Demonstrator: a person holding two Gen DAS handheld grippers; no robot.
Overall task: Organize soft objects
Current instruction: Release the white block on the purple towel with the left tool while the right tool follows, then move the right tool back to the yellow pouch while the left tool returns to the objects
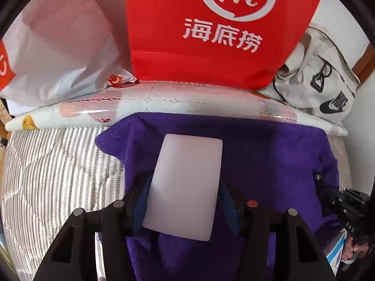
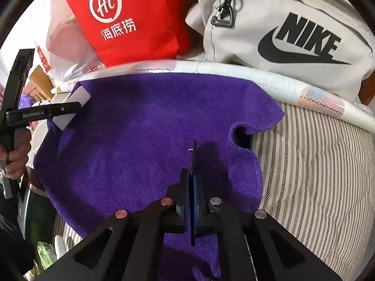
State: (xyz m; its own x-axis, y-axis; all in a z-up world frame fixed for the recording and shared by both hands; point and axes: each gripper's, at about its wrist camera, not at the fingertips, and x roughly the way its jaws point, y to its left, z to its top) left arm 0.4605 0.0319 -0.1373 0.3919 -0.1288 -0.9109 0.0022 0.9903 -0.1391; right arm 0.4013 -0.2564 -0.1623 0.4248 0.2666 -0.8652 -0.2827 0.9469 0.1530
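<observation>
A purple fluffy towel [image 2: 145,140] lies flat on the striped quilted bed [image 2: 316,164]. Behind it, at twelve o'clock, runs a long white plastic-wrapped bundle [image 1: 187,100]; on that stand a red paper bag [image 1: 211,35], a white plastic bag [image 1: 58,46] at ten o'clock, and a beige canvas backpack [image 2: 293,23] at two o'clock.

Purple towel [image 1: 257,154] partly behind white block [image 1: 185,187], its near end cropped

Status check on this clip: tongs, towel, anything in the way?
Left tongs shut on white block. Right tongs shut, empty. Purple towel spread flat on striped bedding. Bags behind; none on the towel.
</observation>
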